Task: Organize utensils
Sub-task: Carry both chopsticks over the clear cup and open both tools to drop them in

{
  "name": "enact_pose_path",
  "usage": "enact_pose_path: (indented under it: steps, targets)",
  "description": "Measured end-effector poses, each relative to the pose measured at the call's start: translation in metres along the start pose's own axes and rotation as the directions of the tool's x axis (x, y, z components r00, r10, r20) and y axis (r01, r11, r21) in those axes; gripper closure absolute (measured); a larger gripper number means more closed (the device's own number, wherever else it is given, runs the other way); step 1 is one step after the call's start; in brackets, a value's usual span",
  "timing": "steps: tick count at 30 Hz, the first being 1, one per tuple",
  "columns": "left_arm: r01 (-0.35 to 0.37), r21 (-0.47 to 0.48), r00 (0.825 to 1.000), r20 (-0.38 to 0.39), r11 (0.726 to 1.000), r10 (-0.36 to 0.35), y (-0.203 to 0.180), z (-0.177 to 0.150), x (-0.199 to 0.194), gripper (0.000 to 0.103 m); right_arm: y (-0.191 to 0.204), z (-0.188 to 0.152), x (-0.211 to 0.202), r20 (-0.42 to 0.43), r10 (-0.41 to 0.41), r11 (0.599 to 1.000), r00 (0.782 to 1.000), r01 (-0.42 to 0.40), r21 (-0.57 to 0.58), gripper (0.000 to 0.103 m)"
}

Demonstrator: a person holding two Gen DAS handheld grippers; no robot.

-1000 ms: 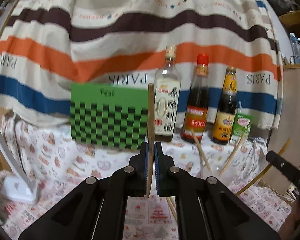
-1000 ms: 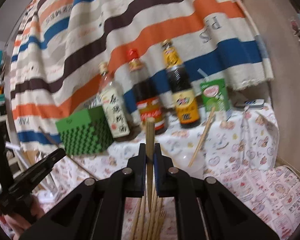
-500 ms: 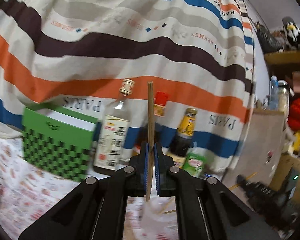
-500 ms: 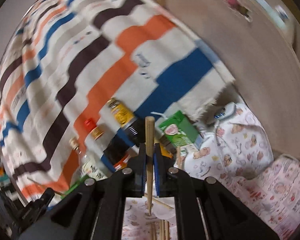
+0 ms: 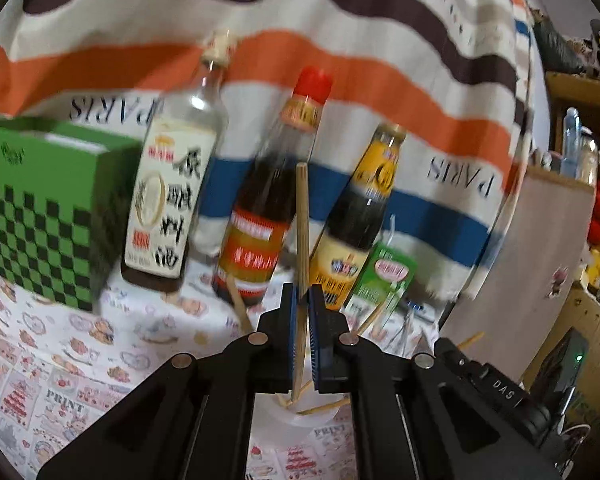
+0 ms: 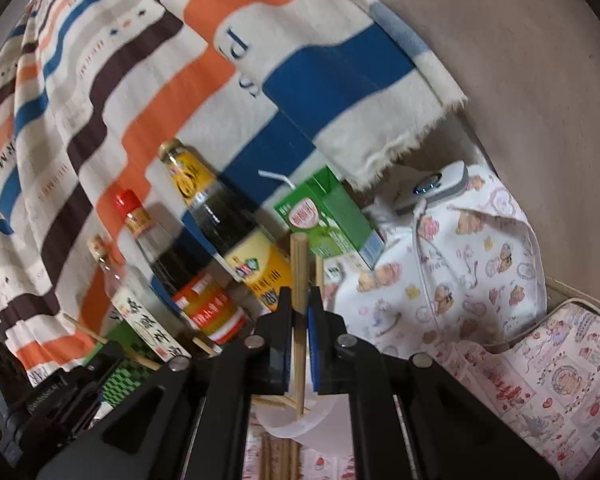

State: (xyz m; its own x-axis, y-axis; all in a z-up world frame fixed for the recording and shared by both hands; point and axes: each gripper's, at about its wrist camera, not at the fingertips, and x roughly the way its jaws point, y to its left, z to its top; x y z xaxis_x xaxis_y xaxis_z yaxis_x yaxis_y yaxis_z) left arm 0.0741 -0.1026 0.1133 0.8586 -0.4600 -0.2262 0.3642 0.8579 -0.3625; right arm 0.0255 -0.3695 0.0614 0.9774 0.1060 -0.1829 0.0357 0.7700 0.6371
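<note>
Gripping a pale wooden chopstick (image 5: 302, 240) upright, left gripper (image 5: 302, 312) jaws closed on it | right gripper (image 6: 300, 308) clamped on another wooden chopstick (image 6: 299, 280) | both tips over translucent plastic cup (image 5: 296, 420) holding more sticks, near three sauce bottles (image 5: 268, 208)

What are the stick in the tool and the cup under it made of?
The stick in the left tool looks like plain wood or bamboo: pale tan, matte, straight. The cup looks like thin plastic: milky and see-through, with sticks showing inside. Blur leaves both uncertain.
</note>
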Motion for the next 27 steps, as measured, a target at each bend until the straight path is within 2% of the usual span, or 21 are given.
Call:
enact_pose_path:
  steps: [9,13,18,23,25,26,27]
  targets:
    - [-0.021,0.024,0.995,-0.101,0.999,0.023,0.007,-0.017,0.029,0.098,0.002,-0.016,0.021,-0.098,0.016,0.999,0.995,-0.02,-0.048,0.096]
    - [-0.025,0.03,0.989,-0.146,0.999,0.029,0.012,-0.023,0.039,0.098,0.003,-0.021,0.027,-0.115,0.006,0.998,0.993,-0.014,-0.067,0.096]
    - [-0.041,0.029,0.985,-0.167,0.999,0.045,0.018,-0.027,0.047,0.098,0.003,-0.026,0.034,-0.142,-0.005,0.997,0.99,-0.007,-0.081,0.095]
    - [-0.078,0.071,0.982,-0.165,0.994,0.089,0.022,-0.028,0.043,0.097,0.004,-0.03,0.038,-0.175,-0.032,0.994,0.984,0.014,-0.104,0.094]
    - [-0.09,0.085,0.983,-0.151,0.992,0.102,0.024,-0.027,0.039,0.085,0.007,-0.033,0.04,-0.193,-0.042,0.993,0.98,0.018,-0.12,0.087]
    - [-0.095,0.087,0.984,-0.142,0.992,0.107,0.025,-0.027,0.035,0.08,0.008,-0.034,0.04,-0.198,-0.05,0.991,0.979,0.024,-0.13,0.078]
    - [-0.104,0.087,0.985,-0.13,0.991,0.115,0.026,-0.027,0.032,0.069,0.01,-0.036,0.041,-0.205,-0.061,0.989,0.977,0.031,-0.145,0.07]
